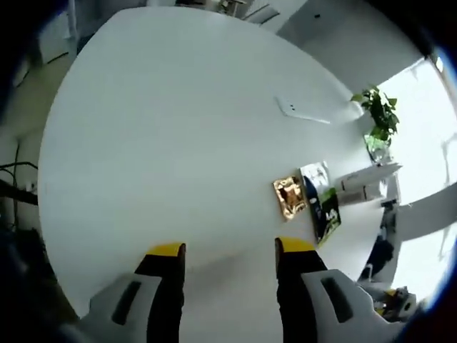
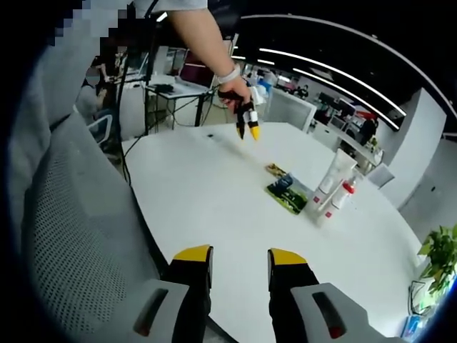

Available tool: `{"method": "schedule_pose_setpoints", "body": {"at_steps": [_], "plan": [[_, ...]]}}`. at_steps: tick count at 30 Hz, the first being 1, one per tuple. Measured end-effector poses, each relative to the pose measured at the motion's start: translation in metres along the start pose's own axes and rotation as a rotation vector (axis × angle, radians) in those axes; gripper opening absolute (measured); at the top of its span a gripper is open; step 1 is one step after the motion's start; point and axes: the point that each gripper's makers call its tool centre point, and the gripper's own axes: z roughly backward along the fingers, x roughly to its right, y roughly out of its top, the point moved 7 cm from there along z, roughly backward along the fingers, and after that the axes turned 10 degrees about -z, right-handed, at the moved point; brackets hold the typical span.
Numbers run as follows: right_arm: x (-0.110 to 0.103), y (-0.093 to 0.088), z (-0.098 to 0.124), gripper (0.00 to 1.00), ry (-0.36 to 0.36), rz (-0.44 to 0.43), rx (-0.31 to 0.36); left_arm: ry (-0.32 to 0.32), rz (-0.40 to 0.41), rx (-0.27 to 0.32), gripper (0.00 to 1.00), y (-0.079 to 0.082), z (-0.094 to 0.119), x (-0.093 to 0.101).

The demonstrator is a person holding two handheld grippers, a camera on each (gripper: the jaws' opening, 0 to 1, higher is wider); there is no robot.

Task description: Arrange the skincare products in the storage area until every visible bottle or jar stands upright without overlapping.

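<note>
Right gripper view: your right claw (image 2: 239,259) hangs open and empty over the white surface (image 2: 214,207); left claw (image 1: 230,251) likewise; tube (image 2: 330,177) labels beside the green packet (image 2: 287,194) unreadable.

- Two white tubes: one tall tube (image 2: 334,174) and one red-capped tube (image 2: 337,200), standing together on the worktop (image 2: 214,207).
- Two flat packets beside the tubes: one green packet (image 2: 288,193), one gold packet (image 2: 275,171).
- One potted plant (image 1: 378,118) at the worktop's edge.

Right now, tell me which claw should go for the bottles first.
Right, probably. The right claw is open and faces the bottles across bare table; the left claw hangs high past them.
</note>
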Motion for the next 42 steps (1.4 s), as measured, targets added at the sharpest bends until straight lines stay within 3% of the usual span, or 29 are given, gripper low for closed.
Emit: {"method": "schedule_pose_setpoints", "body": {"at_steps": [3,7,11,16,19,21,24,30,33,39,40,42], "plan": [[0.0,0.0,0.0,0.26,0.001,0.002,-0.002,0.038,0.002,0.007,0.59,-0.004,0.009,-0.014],[-0.001,-0.001,0.0,0.27,0.003,0.008,-0.006,0.068,0.014,-0.012,0.57,-0.016,0.017,-0.025],[-0.001,-0.001,-0.001,0.29,0.004,0.01,-0.01,0.106,0.024,-0.039,0.65,-0.031,0.02,-0.038],[-0.002,-0.001,-0.001,0.29,0.007,0.013,-0.013,0.198,0.01,-0.064,0.77,-0.046,0.024,-0.058],[0.001,-0.001,-0.002,0.38,-0.006,0.029,-0.012,0.227,0.022,-0.072,0.84,-0.054,0.021,-0.064],[0.004,0.001,-0.001,0.51,-0.034,0.025,0.006,0.255,0.026,-0.121,0.87,-0.065,0.02,-0.07],[0.006,0.002,-0.001,0.59,-0.044,0.016,0.008,0.273,0.003,-0.154,0.88,-0.076,0.017,-0.071],[0.006,0.002,-0.002,0.69,-0.052,0.02,0.011,0.315,0.023,-0.154,0.89,-0.087,0.014,-0.076],[0.009,0.002,-0.002,0.81,-0.079,0.015,0.012,0.351,0.01,-0.155,0.88,-0.089,0.014,-0.079],[0.009,0.0,-0.003,0.78,-0.073,0.015,-0.009,0.396,0.015,-0.155,0.87,-0.095,0.011,-0.081],[0.009,-0.001,-0.004,0.78,-0.072,0.013,-0.016,0.415,-0.023,-0.171,0.84,-0.094,0.013,-0.084],[0.01,-0.002,-0.004,0.77,-0.077,0.017,-0.028,0.401,-0.014,-0.171,0.8,-0.093,0.012,-0.081]]}}
